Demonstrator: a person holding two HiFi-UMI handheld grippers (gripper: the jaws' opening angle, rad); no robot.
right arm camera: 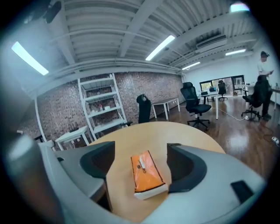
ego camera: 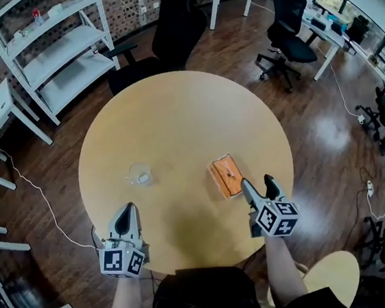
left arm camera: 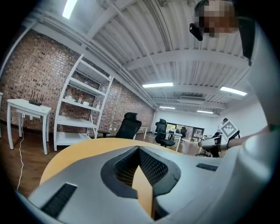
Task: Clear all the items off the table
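Your left gripper [ego camera: 126,211] is pressed together w/ nothing in it. Your right gripper [ego camera: 258,181] is spread, its pads off the orange tissue pack [ego camera: 225,176], which lies flat on the table [ego camera: 174,110] just ahead. Clear cup [ego camera: 139,174] sits nr the left gripper.

An orange tissue pack [ego camera: 226,176] lies flat on the round, light wooden surface [ego camera: 174,117], in its near right part and turned a little askew. A pale strip runs along the middle of its top, and its near end is white. Well apart to its left stands a small clear vessel [ego camera: 139,174], upright, its exact shape hard to tell.
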